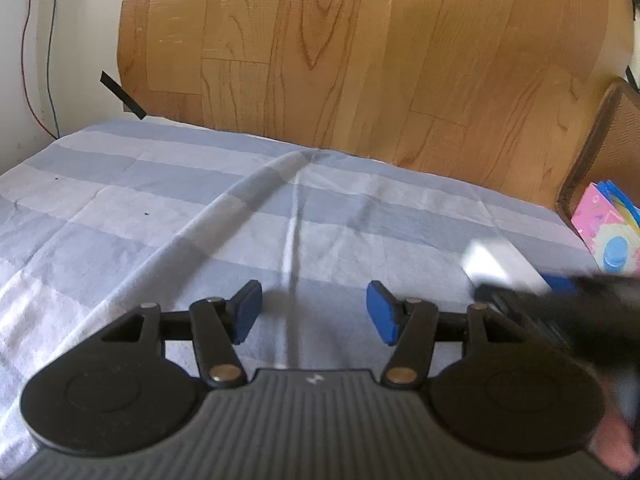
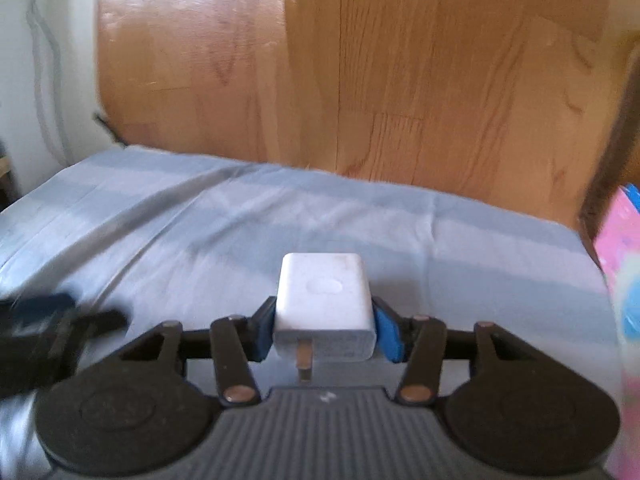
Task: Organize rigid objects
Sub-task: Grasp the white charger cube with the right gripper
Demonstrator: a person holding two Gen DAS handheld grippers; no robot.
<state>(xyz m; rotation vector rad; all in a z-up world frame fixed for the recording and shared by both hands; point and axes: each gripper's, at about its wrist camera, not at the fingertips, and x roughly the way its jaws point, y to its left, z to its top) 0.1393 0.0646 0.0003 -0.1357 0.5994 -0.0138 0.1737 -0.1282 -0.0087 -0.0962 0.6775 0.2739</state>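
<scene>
1. Nearest to us, the right gripper [image 2: 324,330] has its blue pads [image 2: 387,336] against both sides of a white charger block [image 2: 326,302], with the plug prong pointing back toward the camera. Whether the pads press or only flank it we cannot tell for sure, but they appear to touch both flanks.
2. In the left wrist view, the left gripper [image 1: 312,312] stands with jaws apart and nothing between them, only the striped blue cloth [image 1: 160,208] below.
3. From the left camera the right gripper and its white load blur in at about 3 o'clock, just beside the left one.
4. Farther out, at 3 o'clock, a woven basket [image 1: 600,152] holds a pink box [image 1: 604,224]; this looks to us like the likely drop spot.
5. Beyond the cloth, at 12 o'clock, stands a wooden panel [image 1: 360,60].
6. To do this step well, we judge the grip should stay centred on the block's flat sides, carry it level, and keep clear of the left gripper.
</scene>
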